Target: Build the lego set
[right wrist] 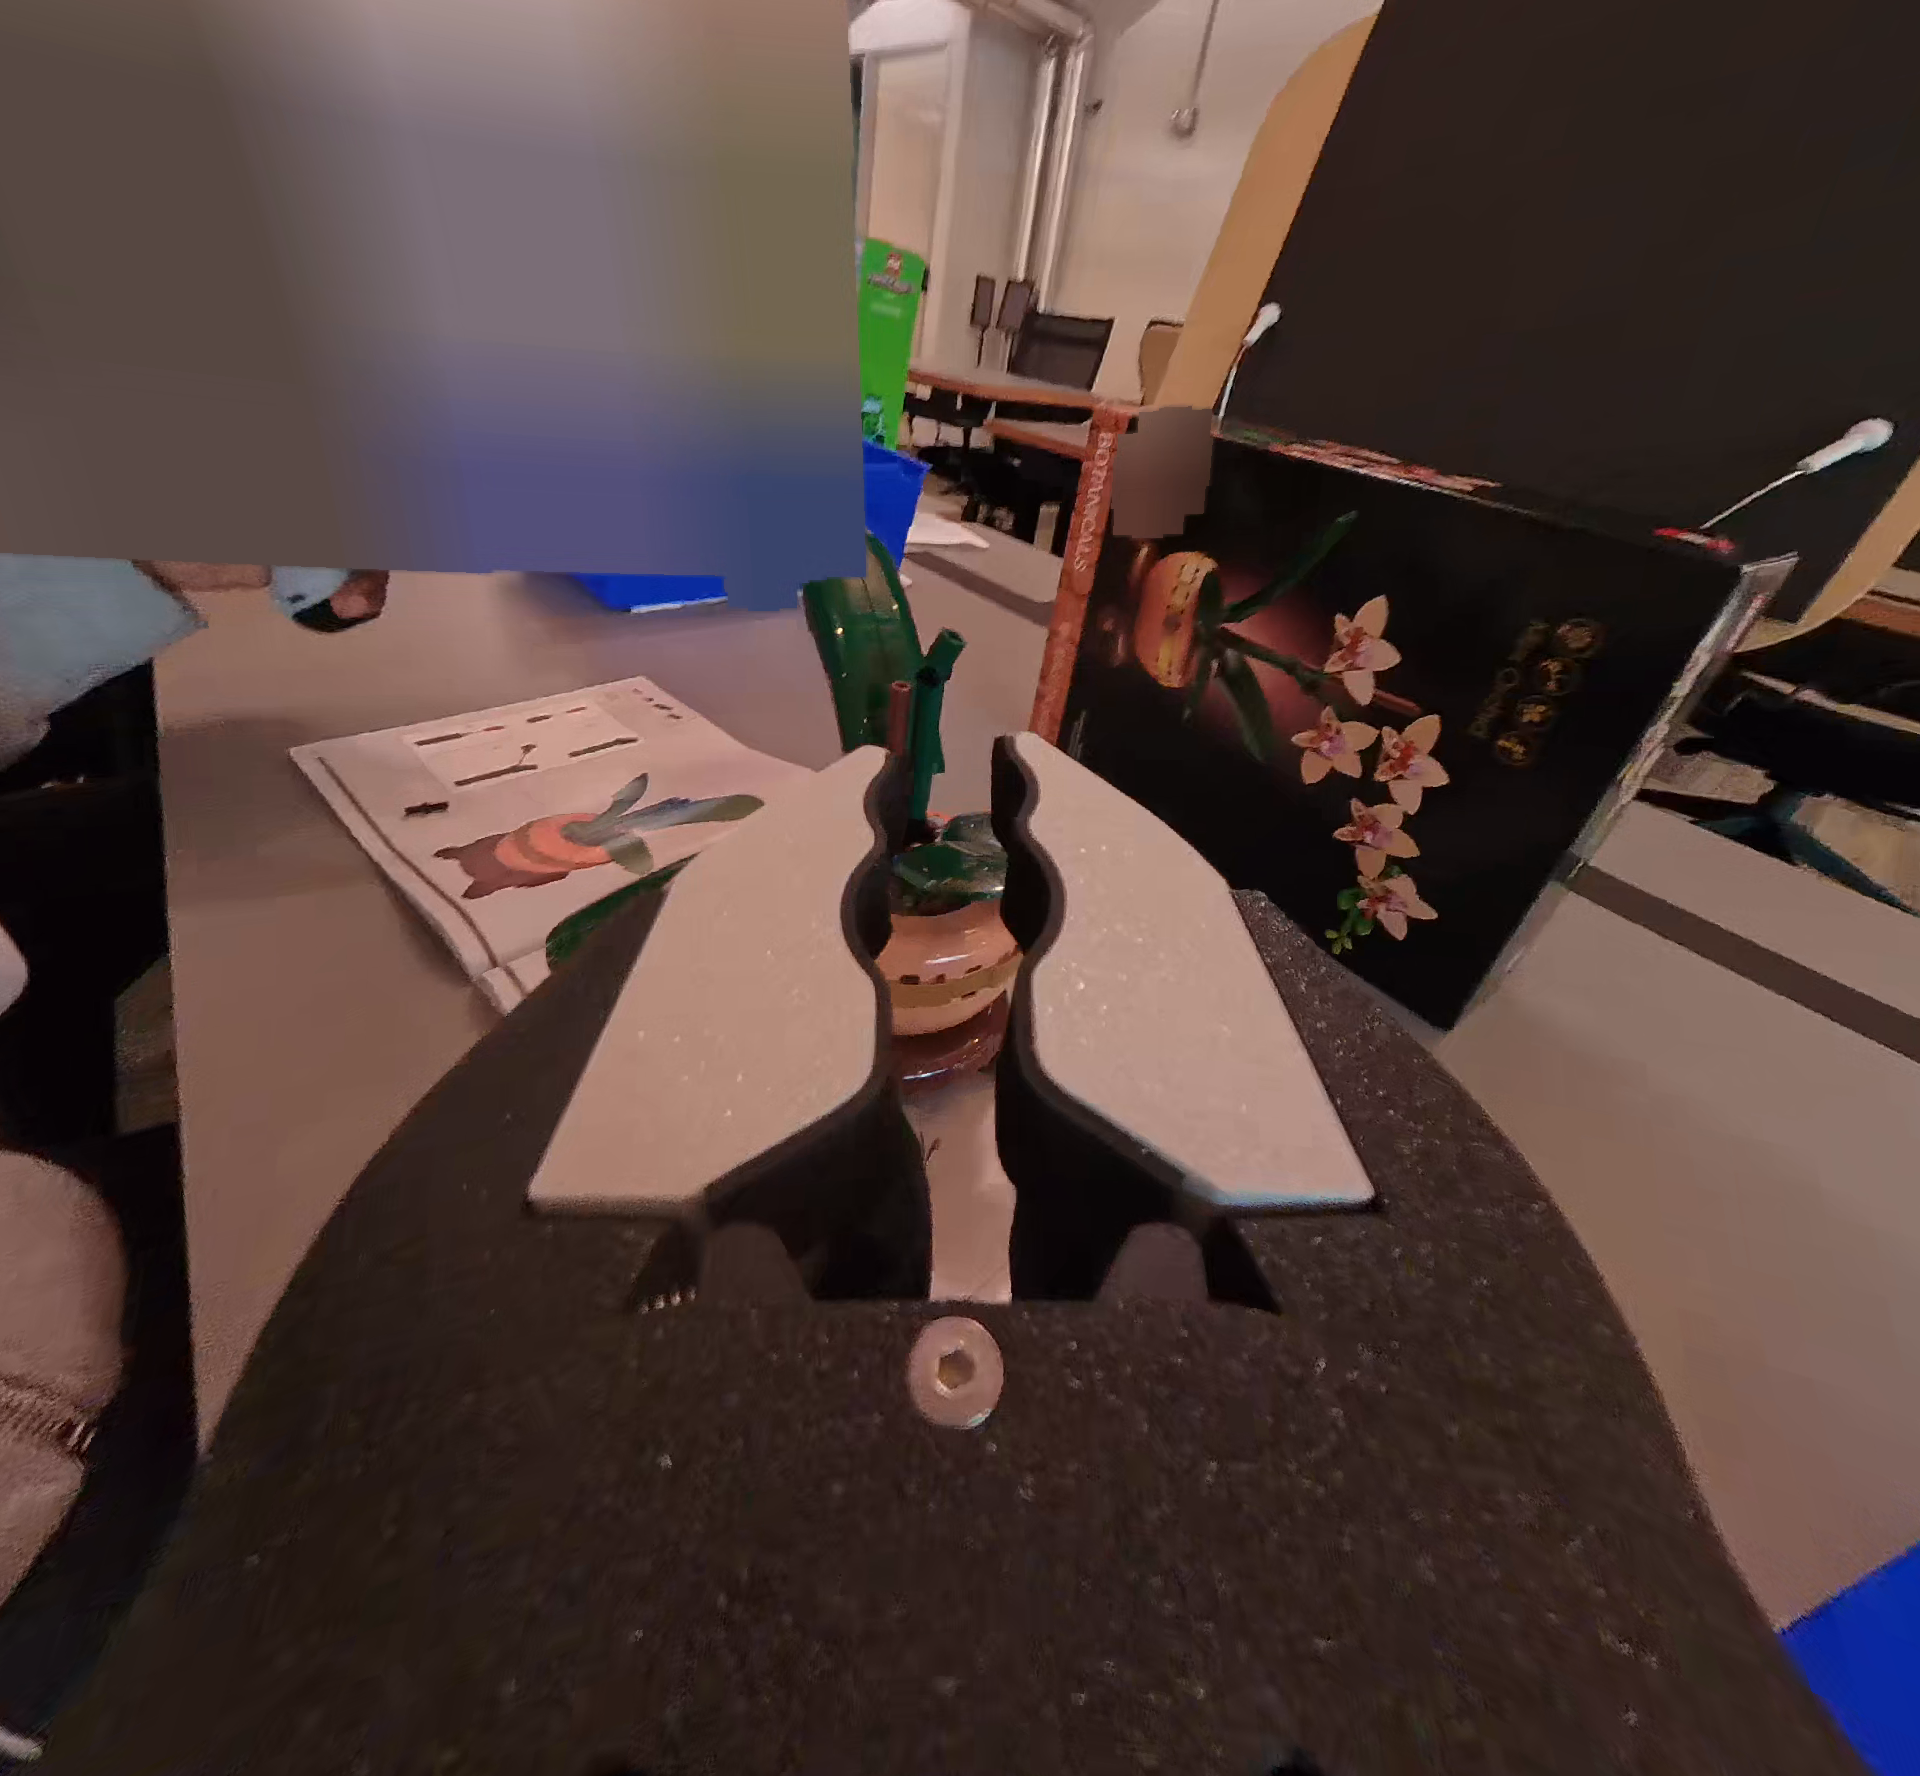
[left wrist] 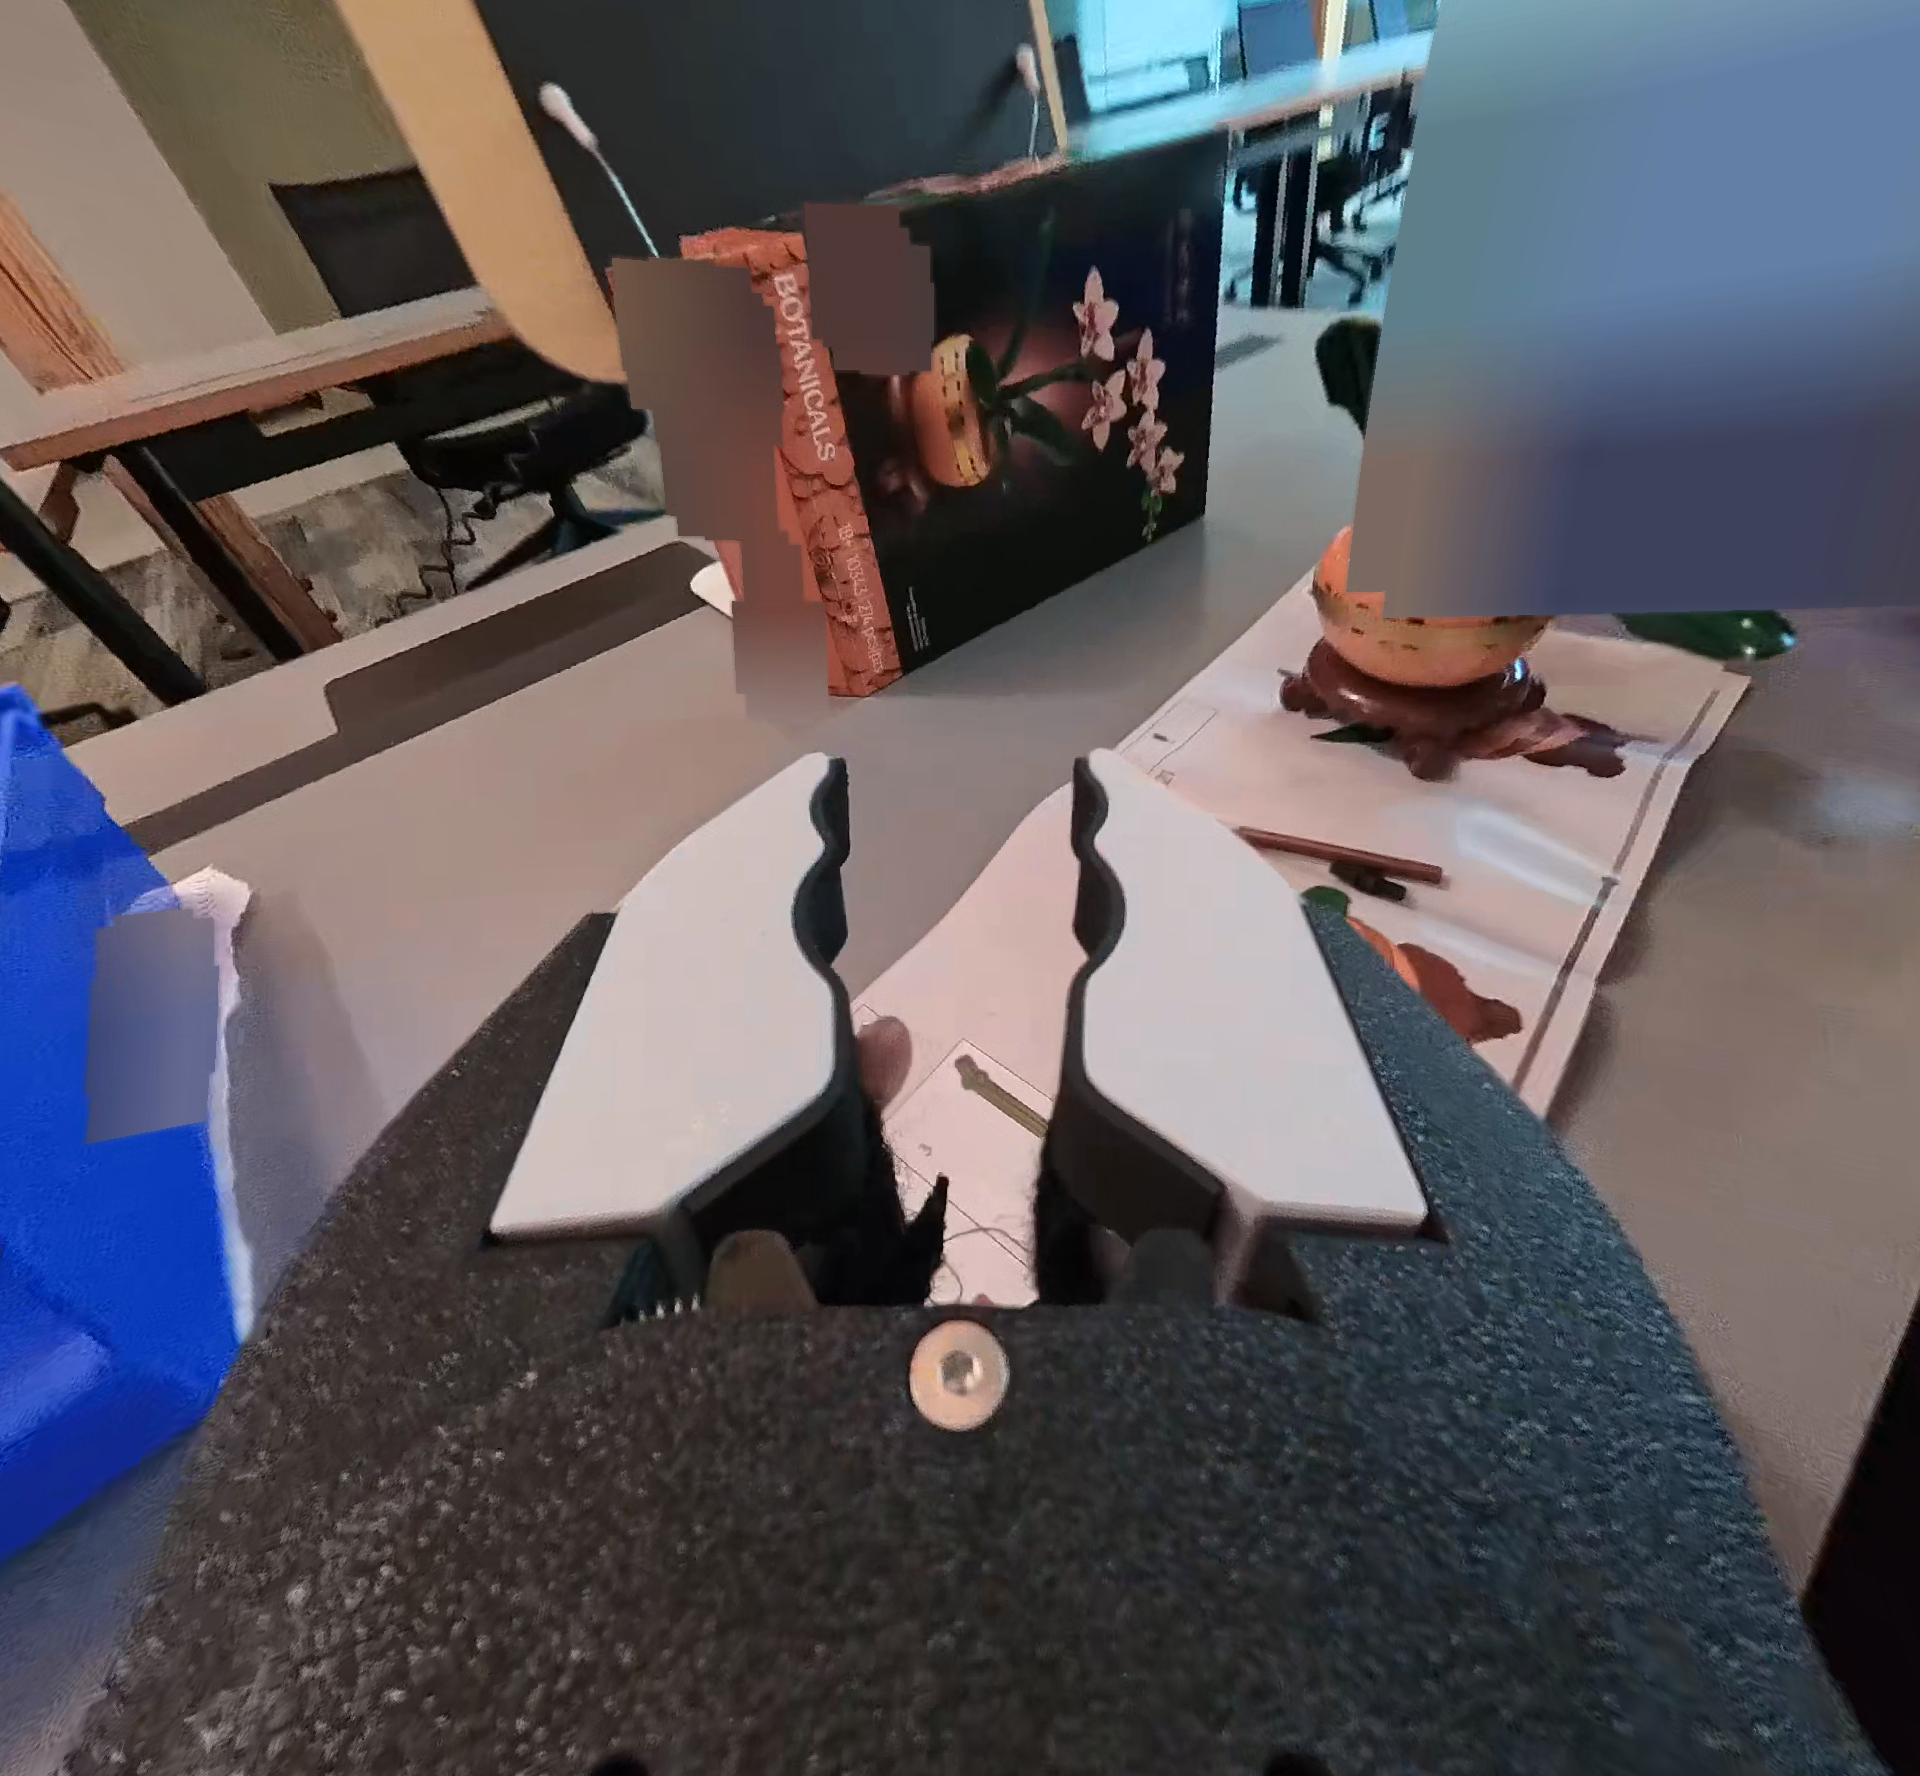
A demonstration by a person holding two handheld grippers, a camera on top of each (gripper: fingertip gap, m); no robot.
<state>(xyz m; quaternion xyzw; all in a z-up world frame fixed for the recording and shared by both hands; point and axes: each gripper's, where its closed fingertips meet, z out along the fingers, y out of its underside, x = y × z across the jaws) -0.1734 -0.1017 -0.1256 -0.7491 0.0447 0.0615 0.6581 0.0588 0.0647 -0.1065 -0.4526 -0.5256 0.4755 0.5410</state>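
Note:
A lego flower pot (right wrist: 940, 963), peach with a tan band on a brown stand, shows between my right gripper's fingers. It holds green leaves (right wrist: 961, 859), a green stem (right wrist: 928, 708) and a short brown stem (right wrist: 900, 703). My right gripper (right wrist: 943, 758) is narrowly open, with its tips on either side of the green stem and a gap showing. My left gripper (left wrist: 958, 776) is open and empty over the instruction booklet (left wrist: 1455, 822). The pot (left wrist: 1423, 651) stands on the booklet to its right. A loose brown stem piece (left wrist: 1340, 856) lies on the page.
The dark set box (left wrist: 1039, 438) stands upright on the grey table (left wrist: 468, 822) behind the booklet; it also shows in the right wrist view (right wrist: 1351, 718). A blue bag (left wrist: 73, 1207) sits at the left. A person's light sleeve (right wrist: 52, 1311) is at the left edge. Left tips to right tips: about 30 centimetres. Measured from the fingertips, the lego flower pot (right wrist: 940, 963) is 9 centimetres or so from the right gripper and 25 centimetres from the left. My left tips are roughly 15 centimetres from the loose brown stem piece (left wrist: 1340, 856).

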